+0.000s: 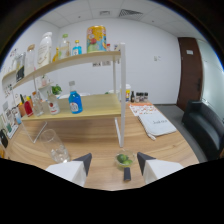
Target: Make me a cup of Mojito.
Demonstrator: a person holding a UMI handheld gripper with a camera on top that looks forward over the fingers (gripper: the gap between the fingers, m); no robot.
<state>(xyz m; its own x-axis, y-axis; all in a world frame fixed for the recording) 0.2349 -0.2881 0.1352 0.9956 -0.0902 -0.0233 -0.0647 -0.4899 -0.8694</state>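
Observation:
My gripper (114, 156) is open, its two dark-tipped fingers (84, 162) spread wide over the wooden table (100, 135). A small clear dish with green pieces (123, 160), lime or mint, rests on the table between the fingers, nearer the right one, with gaps on both sides. A short dark object (127, 174) lies just behind the dish, towards me. An empty clear glass (53, 145) stands ahead of the left finger. Beyond them is a two-level wooden shelf (95, 106) with a blue bottle (75, 102) and several other bottles.
A white shelf post (121, 95) stands just beyond the dish. A tall colourful can (96, 38) sits on the top shelf. A white bag (158, 123) and papers lie on the table's right. A dark sofa (204, 125) and a brown door (190, 72) are further right.

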